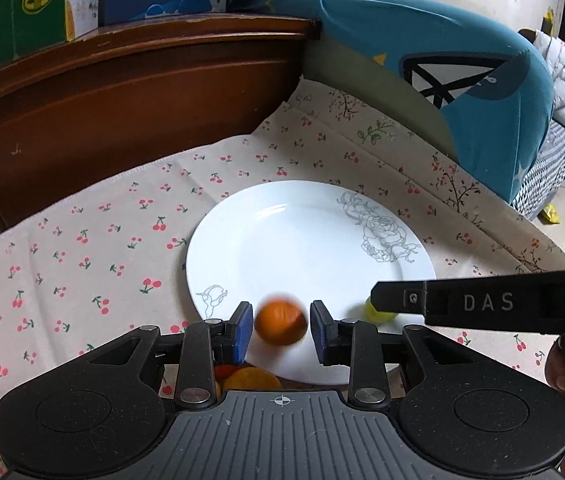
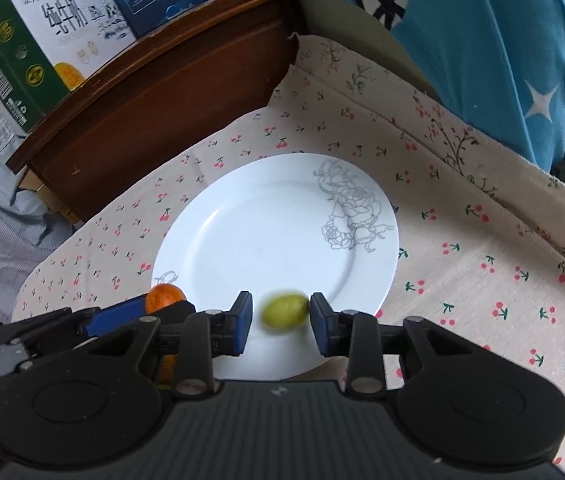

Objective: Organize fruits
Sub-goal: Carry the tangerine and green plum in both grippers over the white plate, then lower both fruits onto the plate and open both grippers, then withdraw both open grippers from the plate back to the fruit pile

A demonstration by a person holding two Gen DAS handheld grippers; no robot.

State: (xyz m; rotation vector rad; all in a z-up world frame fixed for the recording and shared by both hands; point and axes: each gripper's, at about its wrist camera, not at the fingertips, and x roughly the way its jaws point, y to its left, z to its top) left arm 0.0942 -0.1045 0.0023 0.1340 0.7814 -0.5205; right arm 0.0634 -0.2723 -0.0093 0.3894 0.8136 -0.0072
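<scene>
Over the near rim of the white plate [image 1: 302,240], the left tool [image 1: 281,316] stood with its blue pads slightly spread. The small orange fruit [image 1: 281,323] sat blurred between them, with a sliver of gap on either side, so apparently loose rather than pinched. Beside it, the right tool [image 2: 281,312] framed the green fruit [image 2: 284,315] the same way, clear of the left pad and close against the right one. Each fruit lay straight ahead of its own tool, above the plate's near edge. The plate's bare centre lay farther forward on the cherry-print cloth [image 2: 462,300].
</scene>
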